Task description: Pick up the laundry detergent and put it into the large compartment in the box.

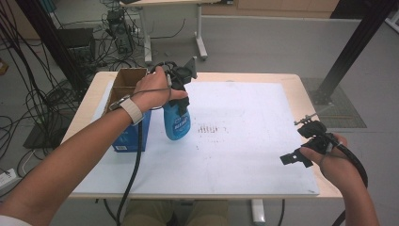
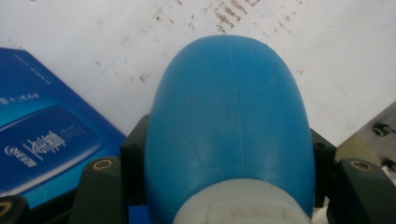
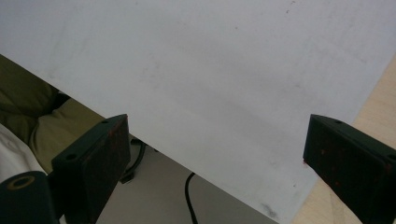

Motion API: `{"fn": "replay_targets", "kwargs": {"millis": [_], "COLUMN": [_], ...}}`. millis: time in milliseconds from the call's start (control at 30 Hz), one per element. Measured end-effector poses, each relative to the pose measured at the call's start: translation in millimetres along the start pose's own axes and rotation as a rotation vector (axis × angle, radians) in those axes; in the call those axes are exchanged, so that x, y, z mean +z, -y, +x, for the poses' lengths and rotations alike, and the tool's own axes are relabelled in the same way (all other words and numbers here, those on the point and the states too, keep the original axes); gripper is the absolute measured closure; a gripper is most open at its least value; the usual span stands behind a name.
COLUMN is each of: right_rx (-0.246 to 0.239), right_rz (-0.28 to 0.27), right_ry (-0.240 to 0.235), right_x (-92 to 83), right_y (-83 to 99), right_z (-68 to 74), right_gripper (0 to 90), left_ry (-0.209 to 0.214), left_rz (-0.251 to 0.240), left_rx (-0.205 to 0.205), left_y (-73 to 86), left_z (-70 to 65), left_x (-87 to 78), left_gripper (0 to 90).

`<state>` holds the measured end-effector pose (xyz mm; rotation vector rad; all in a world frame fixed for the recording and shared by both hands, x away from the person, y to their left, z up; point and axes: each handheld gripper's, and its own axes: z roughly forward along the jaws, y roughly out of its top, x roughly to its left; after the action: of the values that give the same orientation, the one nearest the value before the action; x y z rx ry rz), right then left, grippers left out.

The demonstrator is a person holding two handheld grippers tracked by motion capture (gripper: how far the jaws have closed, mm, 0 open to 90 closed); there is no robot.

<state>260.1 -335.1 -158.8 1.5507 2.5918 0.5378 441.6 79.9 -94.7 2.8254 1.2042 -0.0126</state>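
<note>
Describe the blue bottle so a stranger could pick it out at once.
On the white mat covering the table, look to the far left, beside the open blue cardboard box. The blue bottle hangs there, gripped at its neck by the left tongs. Unlike the square box, it is rounded, smooth plastic.
</note>
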Motion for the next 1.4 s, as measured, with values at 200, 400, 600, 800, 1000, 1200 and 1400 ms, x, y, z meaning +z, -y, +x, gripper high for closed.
{"fn": "replay_targets", "kwargs": {"millis": [200,400,600,800,1000,1200,1400], "right_rx": [-0.002,-0.007,-0.013,-0.020,-0.023,-0.032,-0.036], "right_rz": [-0.001,-0.005,-0.006,-0.012,-0.018,-0.026,-0.030], "right_ry": [0.004,0.005,0.006,0.008,0.011,0.009,0.006], "right_x": [-2.9,-5.0,-6.8,-9.2,-12.4,-13.6,-13.6], "right_y": [0.3,0.6,-1.1,-1.3,-0.8,-0.6,0.7], "right_z": [1.8,3.1,5.4,7.6,9.0,9.5,9.2], "right_gripper": [7.5,7.5,7.5,7.5,7.5,7.5,7.5], "left_ry": [-0.013,-0.008,-0.007,-0.027,-0.025,-0.021,-0.026], "left_rz": [-0.001,0.000,0.004,0.011,0.011,0.020,0.023], "left_rx": [-0.011,-0.023,-0.049,-0.065,-0.089,-0.129,-0.170], "left_y": [1.8,1.8,0.9,-0.4,1.2,1.3,1.7], "left_z": [-10.1,-15.8,-21.5,-29.1,-31.7,-31.5,-29.8], "left_x": [-23.9,-40.7,-60.9,-80.8,-94.5,-106.5,-117.9], "left_gripper": [38.3,38.4,38.3,38.3,38.3,38.3,38.3]}}
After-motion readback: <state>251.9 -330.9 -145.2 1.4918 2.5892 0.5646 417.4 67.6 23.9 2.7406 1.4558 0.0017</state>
